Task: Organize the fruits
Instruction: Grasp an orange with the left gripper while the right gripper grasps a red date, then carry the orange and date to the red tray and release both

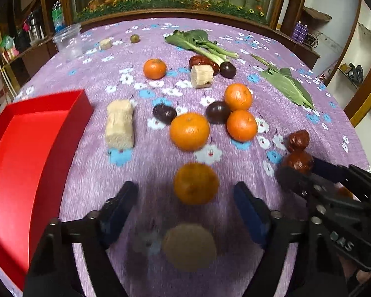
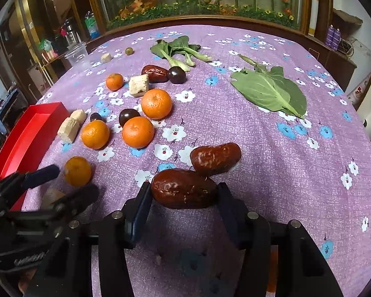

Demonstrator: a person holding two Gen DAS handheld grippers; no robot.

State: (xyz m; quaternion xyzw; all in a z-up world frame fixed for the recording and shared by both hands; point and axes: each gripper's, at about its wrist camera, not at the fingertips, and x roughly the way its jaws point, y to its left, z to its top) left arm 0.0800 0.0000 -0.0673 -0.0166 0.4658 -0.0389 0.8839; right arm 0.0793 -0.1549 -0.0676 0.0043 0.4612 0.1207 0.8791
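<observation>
Even, soft indoor light falls on the purple tablecloth (image 1: 235,37), with faint shadows under the fruit. Both fisheye views bend strongly toward dark corners (vignetting all round). The lower centre of the left view is blurred, especially the kiwi (image 1: 189,246).

Tablecloth (image 2: 259,148) is looking like woven cloth, matt. Dates (image 2: 183,189) are showing glossy, wrinkled skin; oranges (image 1: 189,131) dimpled w/ slight sheen. Red tray (image 1: 24,133) is looking smooth, satin. Cup (image 1: 69,40) clear plastic.
</observation>
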